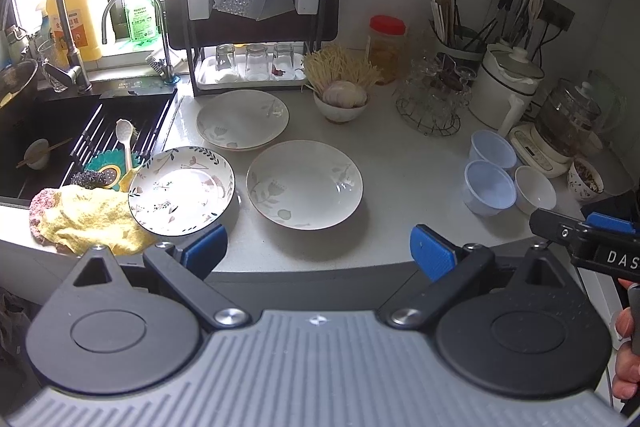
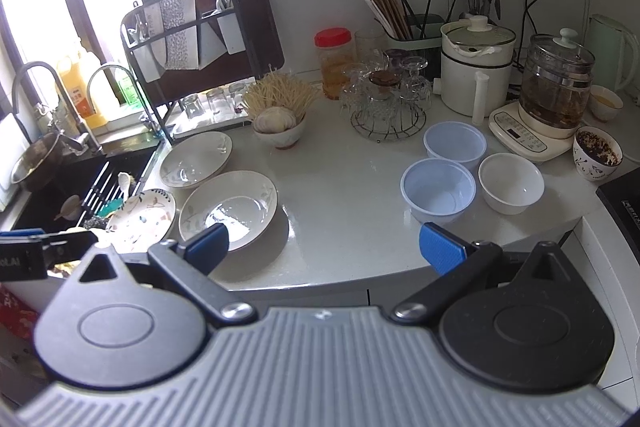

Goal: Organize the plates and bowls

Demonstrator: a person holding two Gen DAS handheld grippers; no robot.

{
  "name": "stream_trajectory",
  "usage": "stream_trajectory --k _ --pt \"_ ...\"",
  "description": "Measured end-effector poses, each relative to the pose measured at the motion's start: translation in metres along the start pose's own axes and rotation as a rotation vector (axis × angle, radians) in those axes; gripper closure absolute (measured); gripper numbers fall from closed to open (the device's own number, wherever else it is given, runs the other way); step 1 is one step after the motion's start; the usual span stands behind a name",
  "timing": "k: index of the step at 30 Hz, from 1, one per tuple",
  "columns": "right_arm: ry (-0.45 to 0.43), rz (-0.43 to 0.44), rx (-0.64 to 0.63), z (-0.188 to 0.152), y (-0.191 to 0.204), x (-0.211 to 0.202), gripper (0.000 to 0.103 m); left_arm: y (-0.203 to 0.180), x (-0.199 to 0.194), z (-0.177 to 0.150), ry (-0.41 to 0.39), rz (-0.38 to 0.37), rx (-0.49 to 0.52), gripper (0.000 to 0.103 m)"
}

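Three shallow floral plates lie on the white counter (image 1: 392, 163): a leaf-rimmed plate (image 1: 181, 190) near the sink, a plain-rimmed plate (image 1: 304, 183) in the middle and a far plate (image 1: 242, 119) behind them. To the right stand two pale blue plastic bowls (image 2: 439, 190) (image 2: 455, 144) and a small white bowl (image 2: 511, 183). My left gripper (image 1: 319, 254) hangs open at the counter's front edge, holding nothing. My right gripper (image 2: 323, 247) is also open and empty, with its left pad over the near plate (image 2: 228, 211).
A black sink (image 1: 60, 143) with a rack, spoon and cloths is at left, a yellow rag (image 1: 92, 219) on its edge. A dish rack (image 1: 256, 27) with glasses stands behind. A garlic bowl (image 1: 342, 103), glass stand, jar, cooker, kettle and a patterned bowl (image 2: 597, 153) crowd the back.
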State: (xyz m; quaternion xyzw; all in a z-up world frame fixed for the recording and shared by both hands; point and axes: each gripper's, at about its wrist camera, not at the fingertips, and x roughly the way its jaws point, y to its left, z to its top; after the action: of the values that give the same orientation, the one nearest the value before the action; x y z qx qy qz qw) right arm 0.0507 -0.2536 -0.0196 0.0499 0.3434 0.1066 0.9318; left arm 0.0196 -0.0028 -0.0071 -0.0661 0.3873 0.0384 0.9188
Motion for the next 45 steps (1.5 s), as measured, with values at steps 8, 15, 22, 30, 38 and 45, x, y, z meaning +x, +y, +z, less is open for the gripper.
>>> stream_trajectory --k 8,15,22,30,38,45 --pt "0.011 0.015 -0.015 -0.0009 0.001 0.0026 0.0 0.0023 0.003 0.0021 0.01 0.002 -0.01 0.003" --pt "0.025 0.028 -0.005 -0.0011 -0.0036 0.0061 0.0 0.0033 0.0019 0.004 -0.003 0.009 -0.005 0.003" --pt "0.032 0.017 0.003 -0.0018 -0.0036 0.0068 0.0 0.0021 0.0037 0.0031 0.007 -0.002 -0.001 0.003" --pt "0.03 0.018 -0.004 -0.0003 -0.0009 0.0064 0.0 0.0016 0.0029 0.0057 0.001 -0.007 0.001 0.003" --pt "0.029 0.028 -0.007 0.0012 0.0003 0.0085 0.0 0.0013 0.003 0.0071 -0.001 -0.012 0.006 0.003" --pt "0.024 0.029 -0.013 0.0012 -0.0008 0.0091 0.0 0.0007 0.0024 0.009 -0.016 -0.012 0.008 0.003"
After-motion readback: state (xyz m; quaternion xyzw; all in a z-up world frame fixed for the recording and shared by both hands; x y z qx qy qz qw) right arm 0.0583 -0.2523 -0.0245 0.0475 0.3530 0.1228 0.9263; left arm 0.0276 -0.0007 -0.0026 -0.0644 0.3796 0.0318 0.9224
